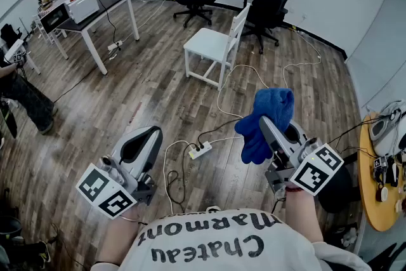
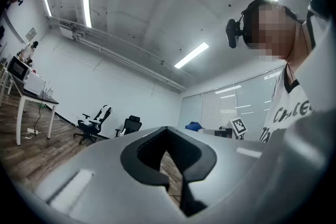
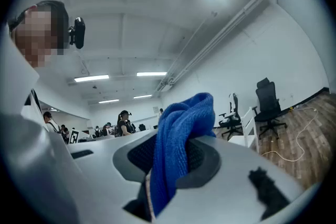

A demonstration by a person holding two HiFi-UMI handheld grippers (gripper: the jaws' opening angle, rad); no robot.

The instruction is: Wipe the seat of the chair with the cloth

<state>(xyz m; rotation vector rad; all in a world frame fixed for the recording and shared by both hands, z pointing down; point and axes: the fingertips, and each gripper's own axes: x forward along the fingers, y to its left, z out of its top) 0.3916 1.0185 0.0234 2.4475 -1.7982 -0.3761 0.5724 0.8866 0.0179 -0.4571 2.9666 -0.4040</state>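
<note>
Cloth [image 1: 276, 106], blue and bunched, is grasped between the clenched jaws of the right gripper [image 1: 268, 130] at the near right, above the wooden floor [image 1: 146, 92]. The white chair [image 1: 212, 44] stands far off, about the middle of the room, well apart from the cloth. At the near left, the left gripper [image 1: 144, 139] has its jaws pressed together, nothing between them.
</note>
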